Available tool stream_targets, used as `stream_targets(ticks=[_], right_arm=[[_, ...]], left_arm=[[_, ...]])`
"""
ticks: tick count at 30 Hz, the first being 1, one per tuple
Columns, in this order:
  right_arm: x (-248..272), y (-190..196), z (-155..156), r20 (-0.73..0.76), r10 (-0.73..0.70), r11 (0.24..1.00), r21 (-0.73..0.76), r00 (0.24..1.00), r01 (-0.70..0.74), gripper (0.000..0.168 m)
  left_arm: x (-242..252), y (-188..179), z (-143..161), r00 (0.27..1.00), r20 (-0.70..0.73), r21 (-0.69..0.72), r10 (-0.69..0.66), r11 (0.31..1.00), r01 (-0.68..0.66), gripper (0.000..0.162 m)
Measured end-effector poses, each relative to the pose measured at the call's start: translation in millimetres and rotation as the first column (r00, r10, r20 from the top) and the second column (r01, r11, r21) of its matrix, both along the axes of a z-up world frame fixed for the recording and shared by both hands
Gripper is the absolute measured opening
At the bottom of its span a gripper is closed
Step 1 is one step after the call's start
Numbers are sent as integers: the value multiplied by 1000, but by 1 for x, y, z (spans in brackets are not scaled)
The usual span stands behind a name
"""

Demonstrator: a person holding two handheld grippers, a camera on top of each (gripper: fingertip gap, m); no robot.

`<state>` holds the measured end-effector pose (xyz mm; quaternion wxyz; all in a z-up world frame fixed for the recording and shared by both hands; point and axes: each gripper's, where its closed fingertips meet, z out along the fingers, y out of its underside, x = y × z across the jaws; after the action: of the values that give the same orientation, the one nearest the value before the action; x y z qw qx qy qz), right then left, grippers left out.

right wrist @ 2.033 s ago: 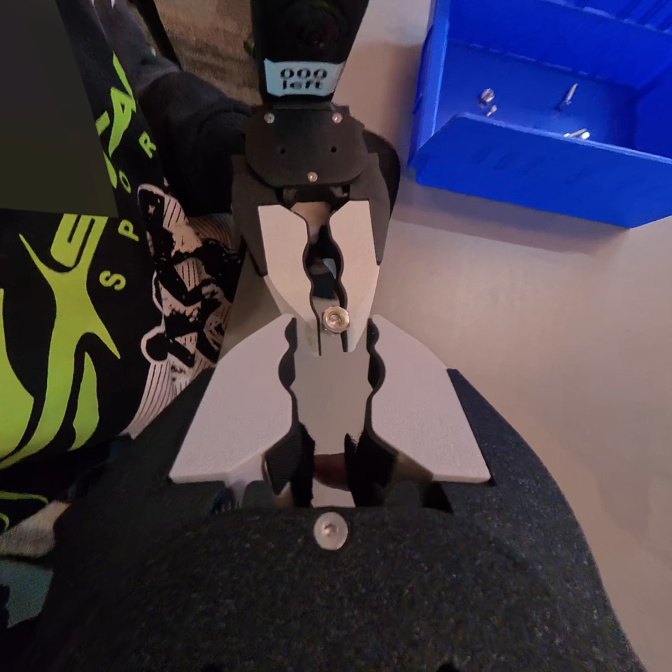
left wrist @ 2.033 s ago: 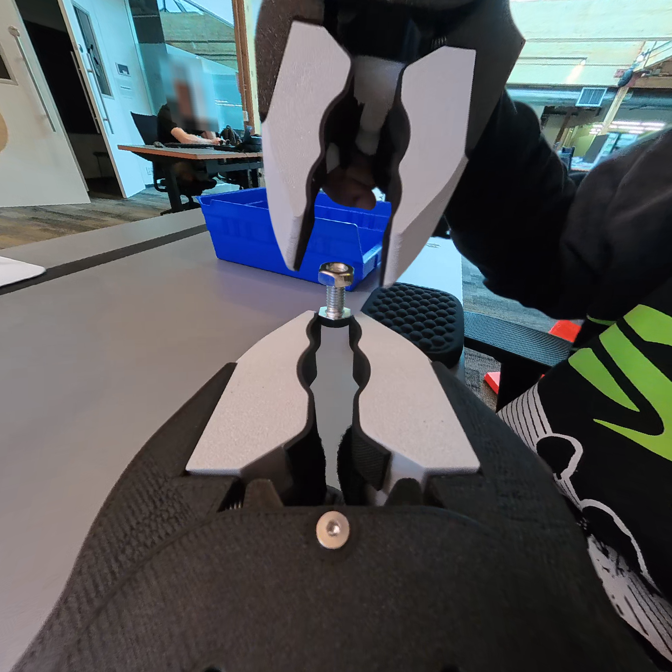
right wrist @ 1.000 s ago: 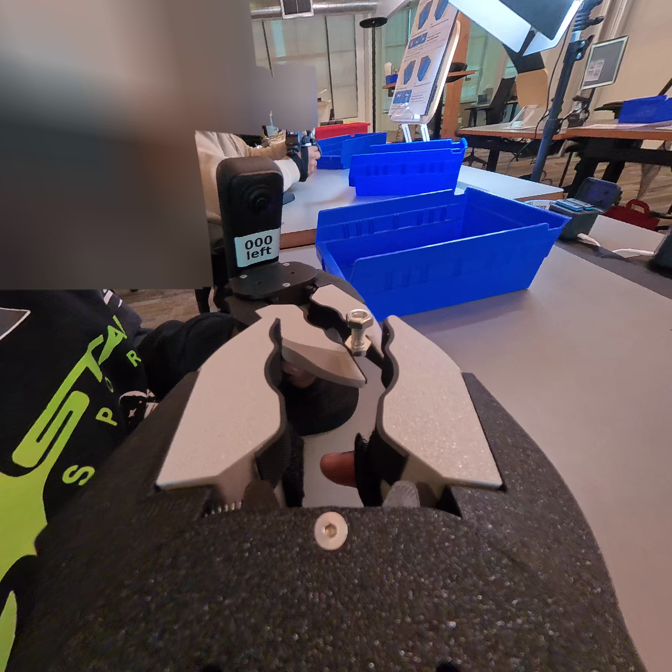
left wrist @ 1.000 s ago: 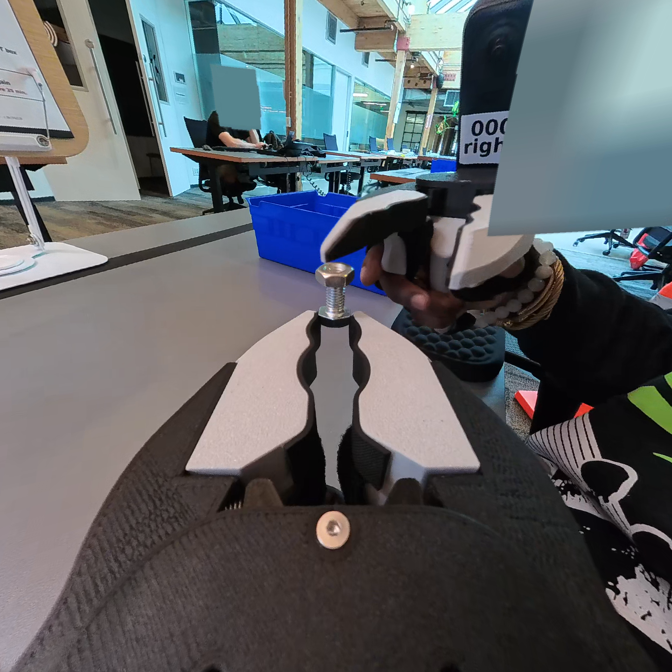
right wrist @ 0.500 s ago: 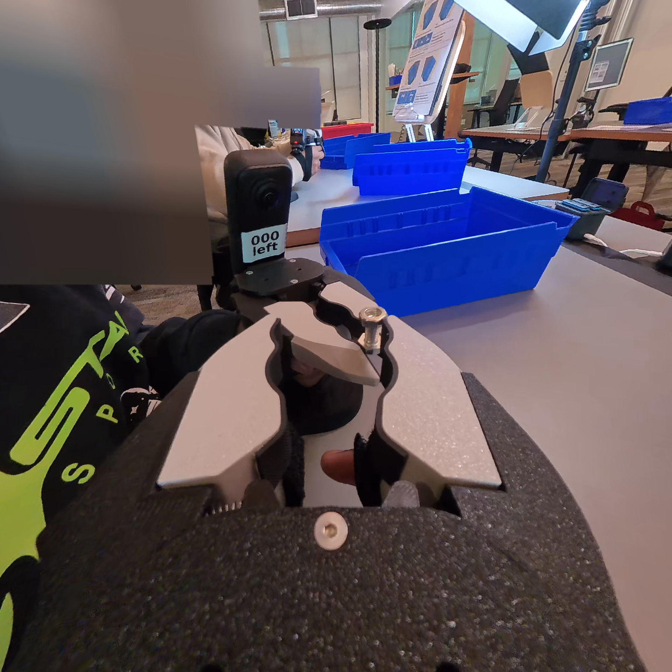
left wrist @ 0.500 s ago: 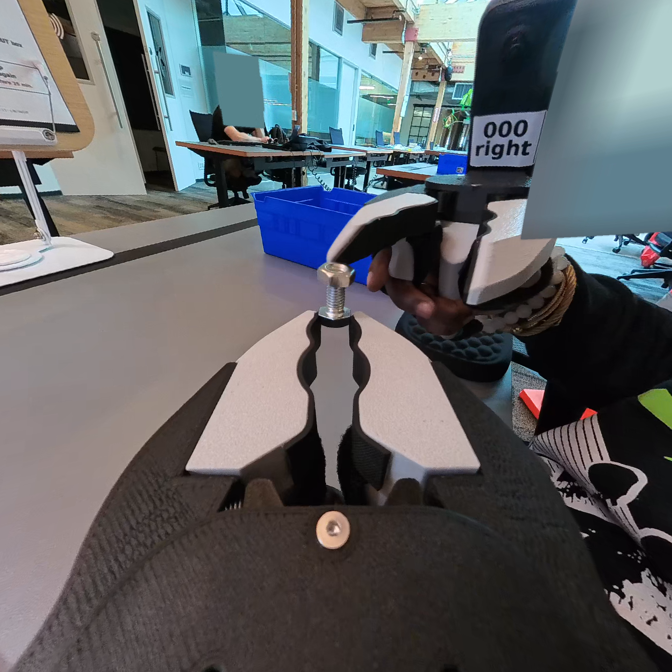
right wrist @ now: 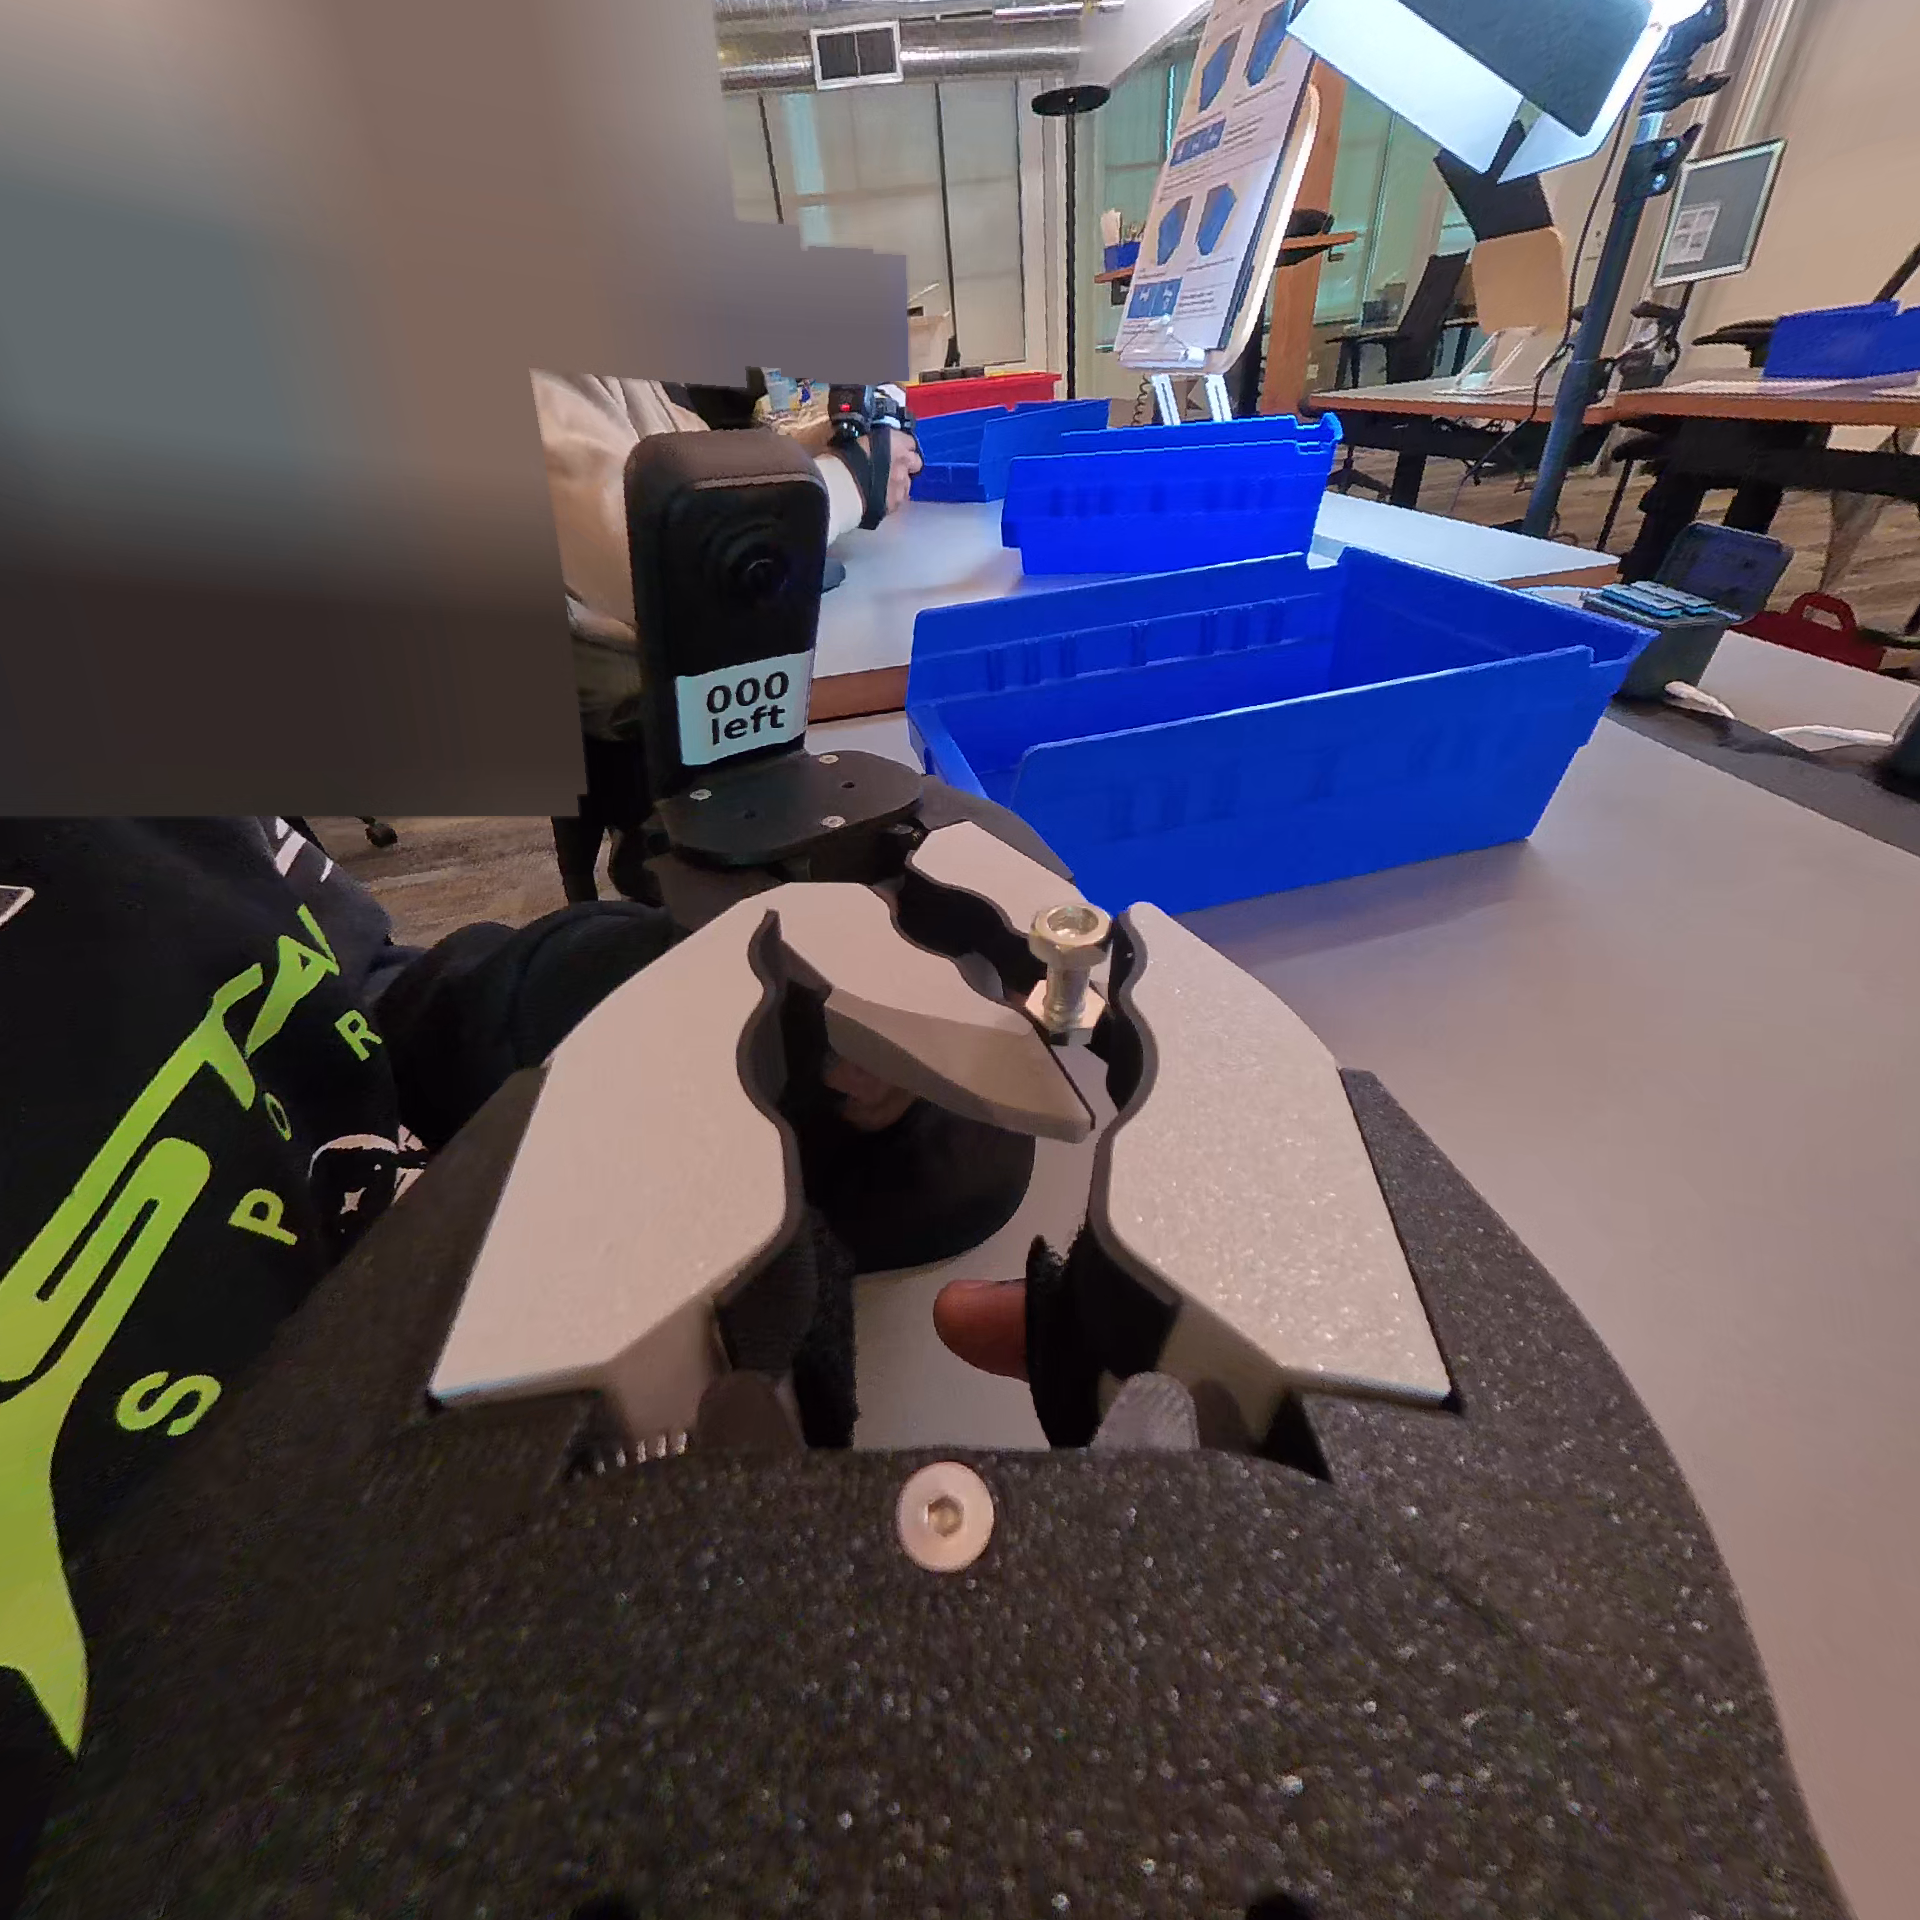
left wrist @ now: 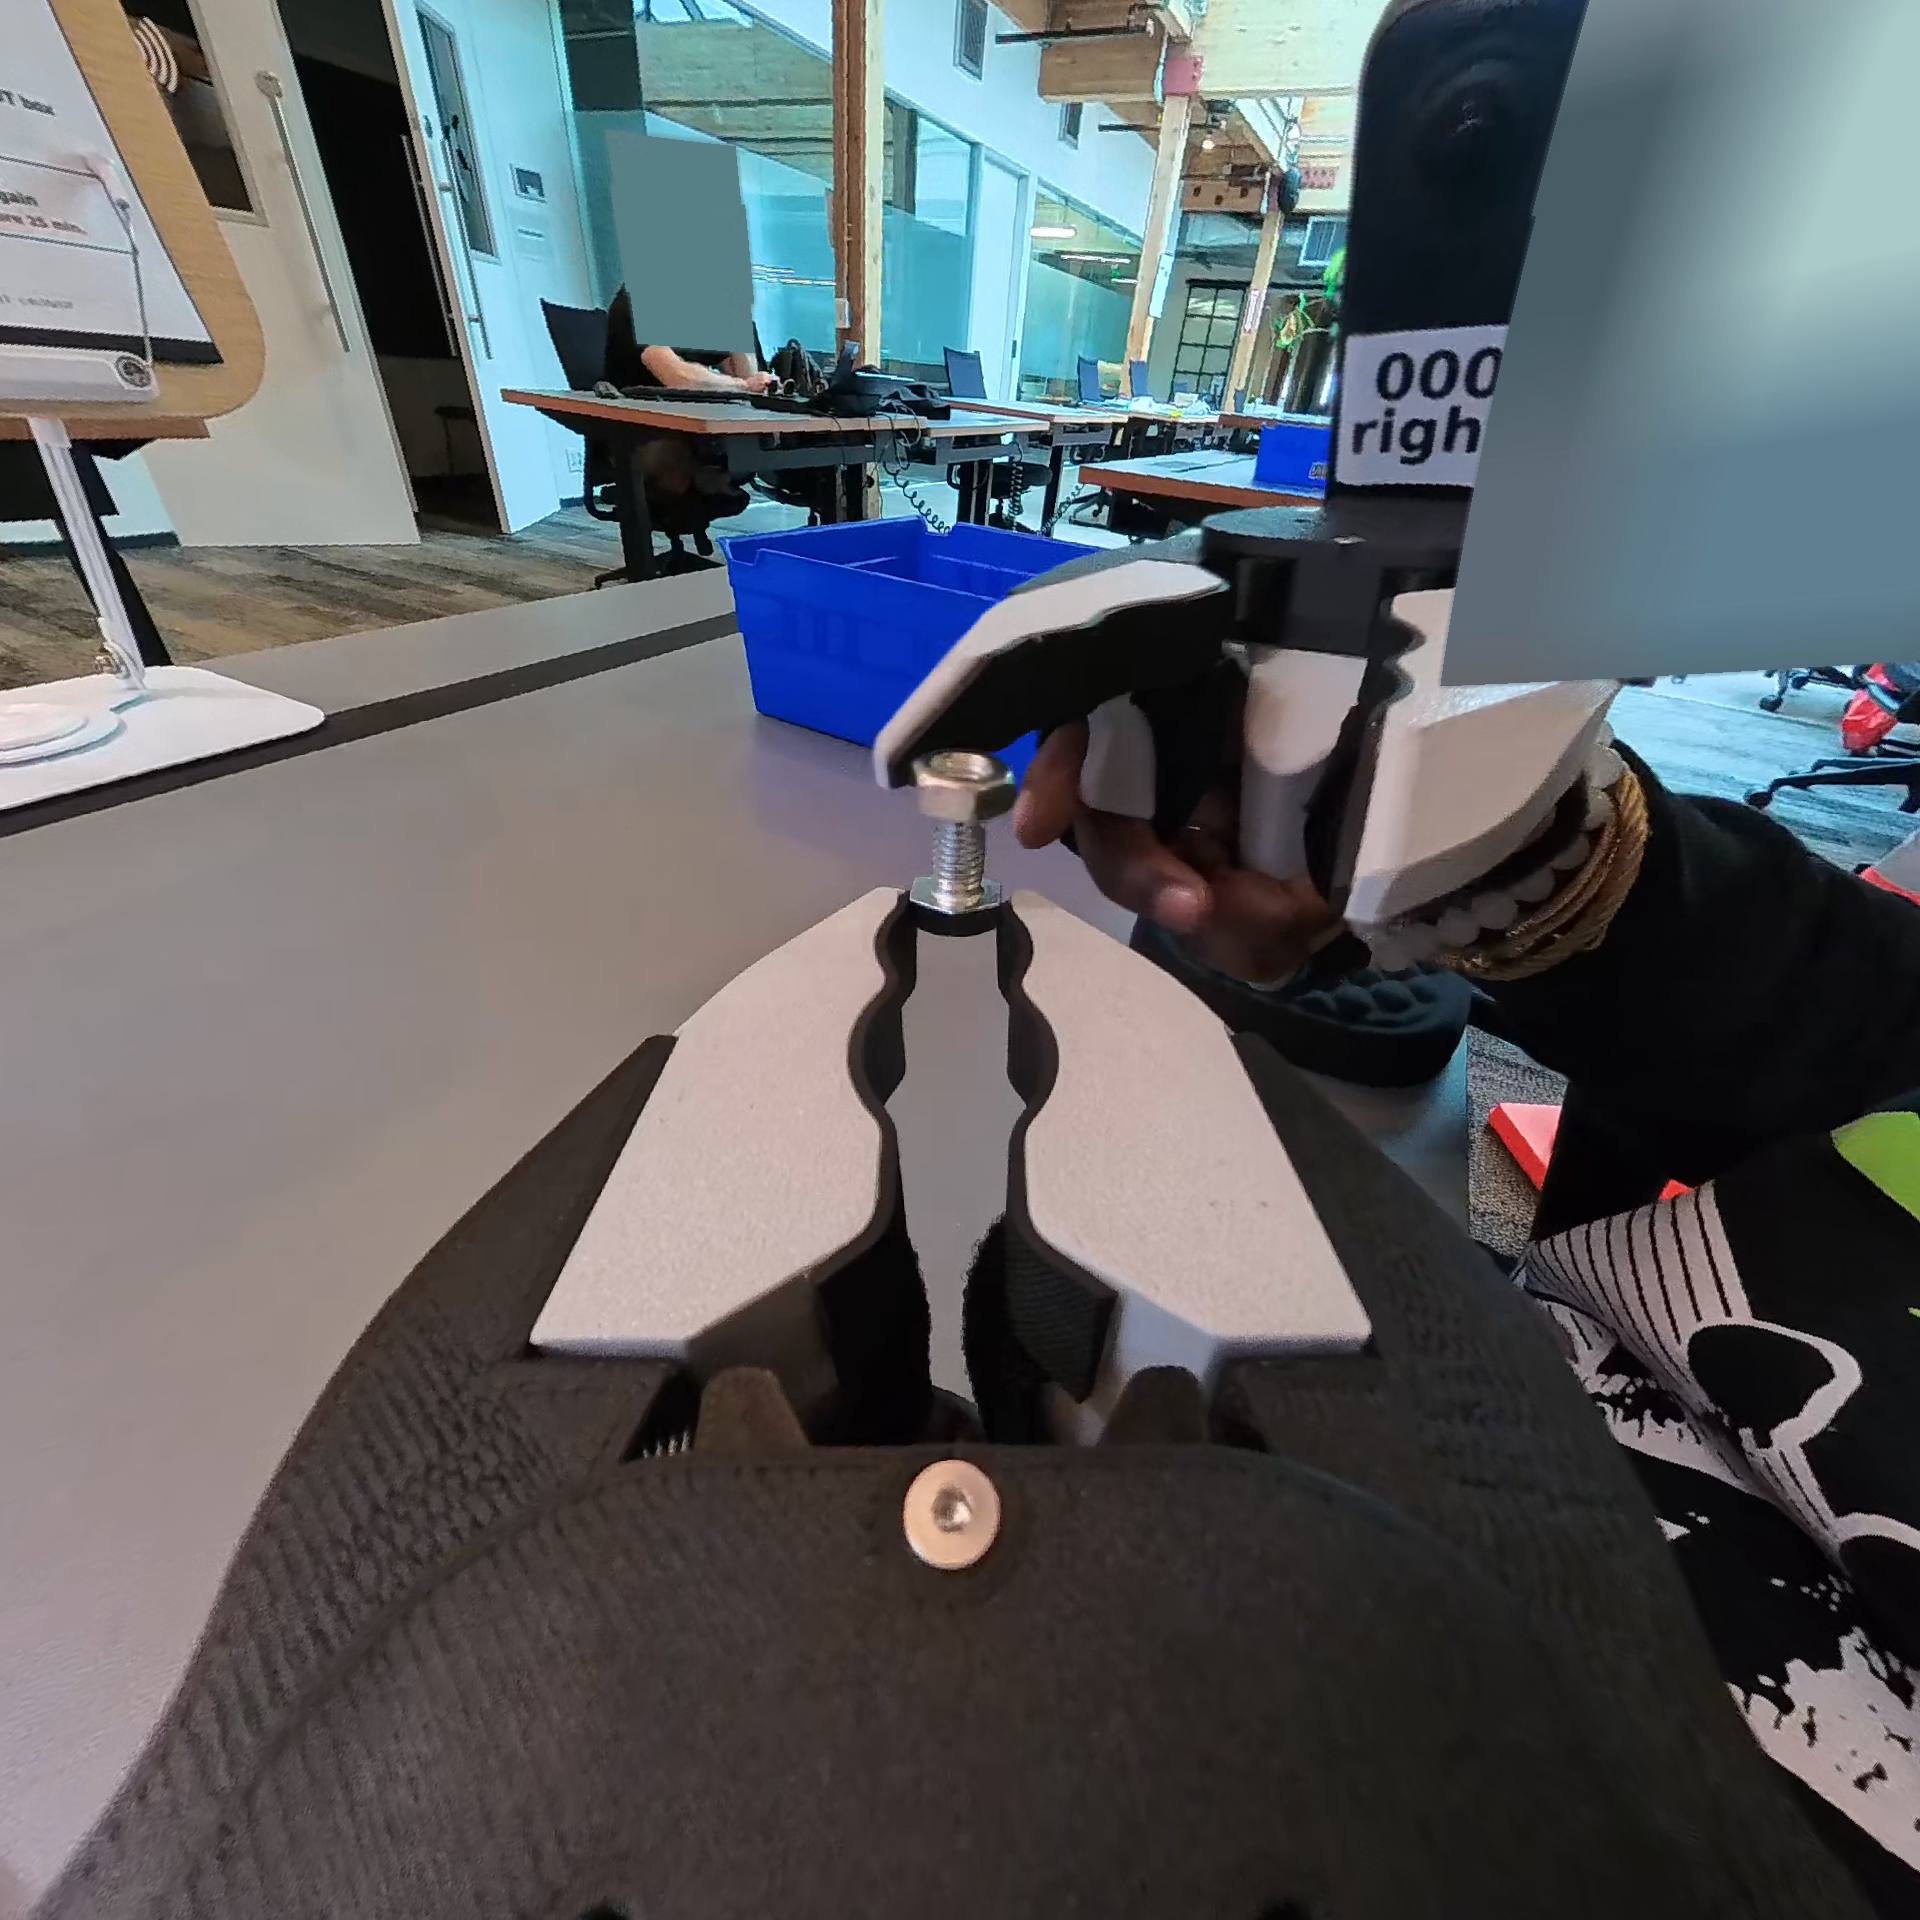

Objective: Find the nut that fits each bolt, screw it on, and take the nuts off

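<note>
On the grey table, the left gripper clamps the bolt upright at centre frame. The right gripper, jaws spread, has swung beside the nut; judged ready to turn it

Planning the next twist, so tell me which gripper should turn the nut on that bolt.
Right. The left gripper is shut on the bolt, holding it upright, so it is busy. The right gripper is open, one finger beside the nut at the bolt's top, likely ready to turn it.
</note>
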<state>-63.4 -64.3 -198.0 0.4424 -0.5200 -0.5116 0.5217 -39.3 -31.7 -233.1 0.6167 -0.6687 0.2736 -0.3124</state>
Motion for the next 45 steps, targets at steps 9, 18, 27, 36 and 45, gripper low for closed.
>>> stream_targets(ticks=[9, 18, 27, 36, 45], right_arm=[[16, 4, 2, -38, -43, 999, -15, 998, 42, 47], [-9, 1, -6, -12, -5, 1000, -7, 1000, 5, 65], [9, 2, -7, -9, -45, 999, -2, 999, 45, 50], [5, 7, -4, -60, -62, 998, -4, 996, 62, 65], [-9, -1, -11, -34, -8, 1000, 9, 999, 8, 66]], left_arm=[[0, 0, -1, 1000, 2, -3, 0, 1000, 0, 15], [3, -1, -3, 1000, -24, -2, -13, 1000, 13, 15], [1, 0, -2, 1000, -9, -7, -1, 1000, 1, 15], [4, -2, -4, 1000, -25, -4, -19, 1000, 19, 15], [7, -2, -7, 998, -49, -12, -32, 999, 32, 15]])
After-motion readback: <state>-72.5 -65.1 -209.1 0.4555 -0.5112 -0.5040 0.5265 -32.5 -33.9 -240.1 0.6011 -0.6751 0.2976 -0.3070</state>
